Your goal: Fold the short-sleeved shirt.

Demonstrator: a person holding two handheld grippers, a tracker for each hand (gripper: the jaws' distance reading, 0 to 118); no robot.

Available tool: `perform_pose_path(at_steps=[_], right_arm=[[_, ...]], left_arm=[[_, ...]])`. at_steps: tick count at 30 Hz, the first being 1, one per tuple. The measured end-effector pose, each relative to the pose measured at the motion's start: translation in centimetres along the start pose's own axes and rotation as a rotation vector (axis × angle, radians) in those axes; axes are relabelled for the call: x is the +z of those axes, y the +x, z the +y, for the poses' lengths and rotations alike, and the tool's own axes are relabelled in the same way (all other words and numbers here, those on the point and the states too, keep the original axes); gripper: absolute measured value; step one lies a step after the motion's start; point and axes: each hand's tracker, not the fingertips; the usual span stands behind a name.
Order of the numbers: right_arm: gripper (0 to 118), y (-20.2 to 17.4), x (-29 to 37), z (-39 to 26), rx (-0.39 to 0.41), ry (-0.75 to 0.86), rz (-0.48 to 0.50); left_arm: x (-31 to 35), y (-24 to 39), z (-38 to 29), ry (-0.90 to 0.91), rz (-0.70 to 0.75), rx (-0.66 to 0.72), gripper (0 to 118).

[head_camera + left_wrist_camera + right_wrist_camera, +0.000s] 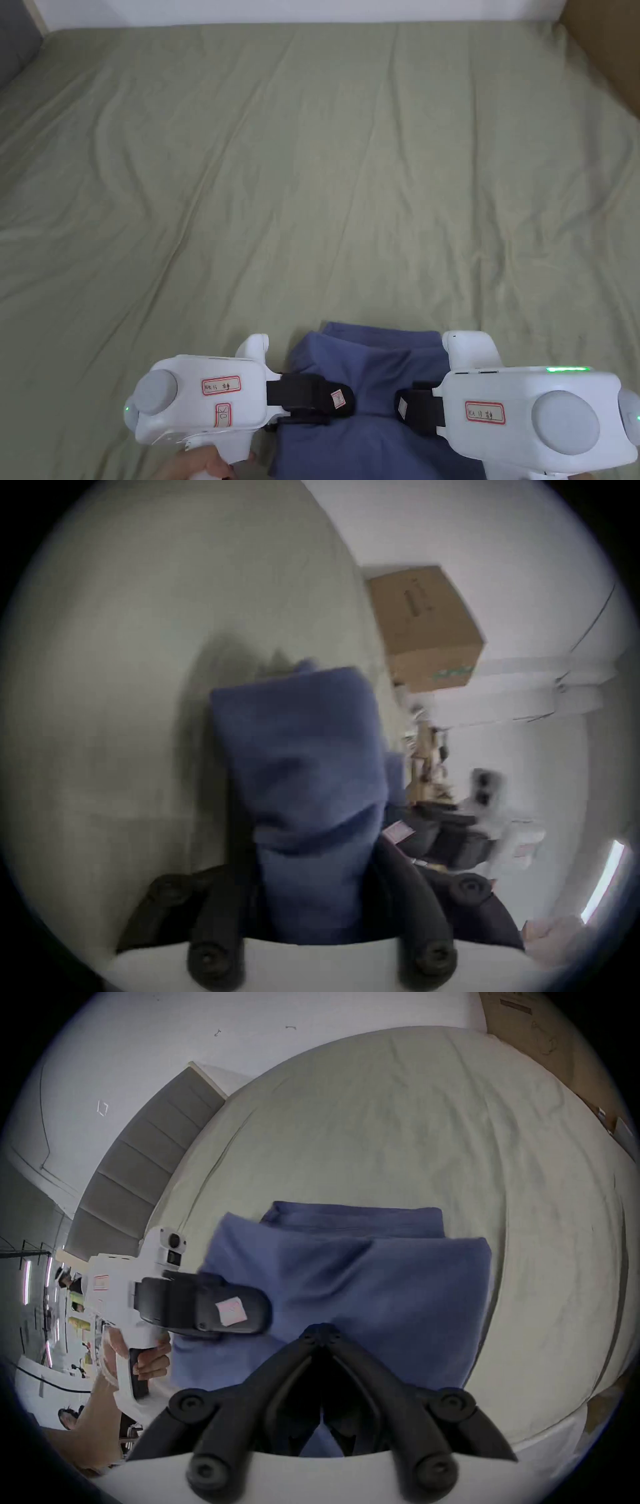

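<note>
Green bedsheet [325,162] covers a wide bed, wrinkled, white wall behind; cardboard box [426,629] off the far side in the left gripper view, padded headboard [138,1165] in the right gripper view. Blue shirt [369,400] sits at the near edge of the bed, already folded into a compact bundle with layers stacked; bottom part cut off by the head view's frame. Left gripper [340,400] reaches in from the left side of the bundle; in its own view blue cloth runs down between the two jaws, so it looks clamped on the shirt, likely holding a folded edge to carry or turn it over; that view is blurred, so contact on both pads is a judgement. Right gripper [400,406] comes in from the right side over the shirt; in its own view the jaws [320,1335] meet at the tips with cloth right there, whether any fabric is pinched I cannot tell. Both held low and facing each other, probably to lift the bundle evenly or press the last fold. Hand [149,1364] on the left gripper's handle partly seen; sleeves and collar hidden inside the folds; task looks near done.
</note>
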Motion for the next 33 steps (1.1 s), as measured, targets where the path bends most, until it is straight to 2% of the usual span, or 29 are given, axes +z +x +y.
perform_pose_path(at_steps=[1,6,12,18,22,24,25,26,27,28,29,31,33], right_arm=[[0,-0.3,0.2,0.2,0.003,-0.005,0.000],[0,-1.5,1.5,0.6,0.024,0.042,-0.001],[0,-2.8,2.4,1.6,0.030,0.065,-0.009],[0,-3.4,1.2,2.0,0.011,0.042,-0.008],[0,-3.7,0.0,2.3,0.020,0.015,-0.026],[0,-3.8,-0.5,2.4,0.015,0.005,-0.029],[0,-3.8,-0.6,2.5,0.015,0.000,-0.028],[0,-3.8,-0.8,2.5,0.012,-0.003,-0.031],[0,-3.8,-0.9,2.5,0.012,-0.007,-0.033],[0,-3.8,-1.1,2.5,0.010,-0.011,-0.035],[0,-3.6,-1.3,2.5,0.008,-0.015,-0.038],[0,-3.5,-1.3,2.5,0.004,-0.019,-0.039],[0,-3.4,-1.0,2.3,0.004,-0.020,-0.036]], left_arm=[[0.8,-0.1,0.3,0.020,-0.072,0.011,19],[4.4,1.1,1.2,0.022,0.023,-0.078,18],[15.4,-1.5,3.5,0.118,0.241,-0.109,18],[27.2,-4.6,7.3,0.158,0.716,-0.117,19],[31.2,-6.0,10.0,0.091,1.100,-0.176,19],[32.4,-7.9,11.3,0.056,1.221,-0.191,19],[32.8,-8.6,11.7,0.053,1.238,-0.199,27],[32.9,-8.9,11.9,0.065,1.230,-0.201,45],[32.9,-9.2,11.9,0.086,1.240,-0.204,79],[33.4,-10.4,12.4,0.105,1.288,-0.205,103],[33.4,-11.0,12.5,0.126,1.319,-0.183,117],[33.8,-11.4,12.3,0.191,1.319,-0.105,118],[34.1,-10.8,11.8,0.263,1.248,-0.065,117]])
